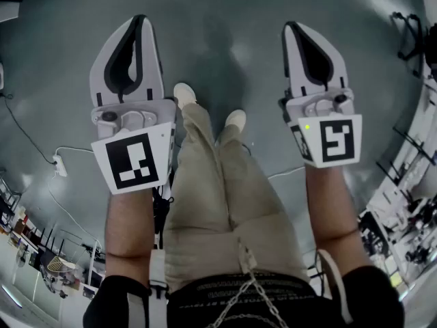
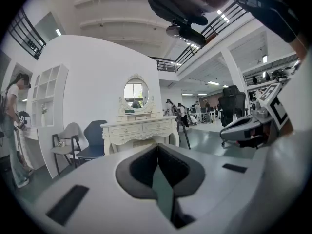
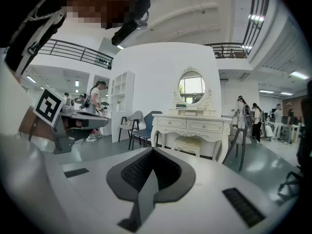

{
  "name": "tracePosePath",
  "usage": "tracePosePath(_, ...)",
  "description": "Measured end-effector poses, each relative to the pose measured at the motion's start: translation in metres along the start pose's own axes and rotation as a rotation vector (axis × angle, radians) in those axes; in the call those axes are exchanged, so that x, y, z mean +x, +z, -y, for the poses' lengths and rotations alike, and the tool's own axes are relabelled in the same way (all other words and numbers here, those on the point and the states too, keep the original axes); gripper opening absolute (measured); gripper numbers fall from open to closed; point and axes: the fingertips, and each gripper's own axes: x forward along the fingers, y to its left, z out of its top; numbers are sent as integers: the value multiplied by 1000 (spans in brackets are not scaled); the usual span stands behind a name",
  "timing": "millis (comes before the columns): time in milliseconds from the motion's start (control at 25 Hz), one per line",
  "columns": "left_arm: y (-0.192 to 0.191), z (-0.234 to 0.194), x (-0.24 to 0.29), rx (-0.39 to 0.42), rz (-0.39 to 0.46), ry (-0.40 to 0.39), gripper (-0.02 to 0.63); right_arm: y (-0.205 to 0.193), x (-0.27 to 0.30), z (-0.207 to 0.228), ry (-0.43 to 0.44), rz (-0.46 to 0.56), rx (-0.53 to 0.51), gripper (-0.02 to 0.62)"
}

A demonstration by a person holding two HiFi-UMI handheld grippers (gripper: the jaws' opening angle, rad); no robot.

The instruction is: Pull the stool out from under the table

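Under the cream carved dressing table [image 3: 189, 124], between its front legs, saw the pale cushioned stool [image 3: 187, 143] tucked in, touched by nothing. Stood well back from that table on glossy grey floor [image 1: 225, 39], in beige trousers [image 1: 218, 190] and white shoes [image 1: 183, 93]. Held the white left gripper [image 1: 141, 20] and the white right gripper [image 1: 291, 27] out side by side, one on each side of the legs, both far short of the table and its stool. Found the left gripper's dark padded jaws pressed together tip to tip, with nothing between. Found the same on the right gripper: jaws closed flat against each other, pinching nothing. On top of the table, toward its back, saw an oval mirror [image 3: 191, 87] in a carved cream frame. Left of the table, noted a dark blue chair [image 3: 152, 121] just beside it, a pale grey chair [image 3: 132, 117] next along, and a tall white shelf unit [image 3: 122, 97] beyond those, with a person [image 3: 95, 106] standing near the shelves. Right of the table, made out a dark slanted frame [image 3: 237, 143] close to its leg and more people [image 3: 243, 112] far off in the open hall.
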Motion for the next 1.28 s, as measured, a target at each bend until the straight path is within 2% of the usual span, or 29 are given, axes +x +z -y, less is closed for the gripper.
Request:
tracePosePath(200, -1, 12, -10, -7, -34, -23, 5, 18, 9, -22, 19, -5, 50, 2)
tracePosePath(360, -13, -5, -4, 16, -62, -42, 5, 13, 25, -32, 18, -19, 77, 2)
tracePosePath(760, -10, -62, 34, 52, -74, -101, 5, 32, 68, -29, -80, 24, 93, 2)
tracePosePath(1080, -1, -86, 48, 30, -54, -112, 5, 57, 88, -27, -142, 22, 47, 2)
tracePosePath(1280, -10, -83, 47, 15, -79, -102, 5, 52, 94, -25, -135, 2, 54, 2)
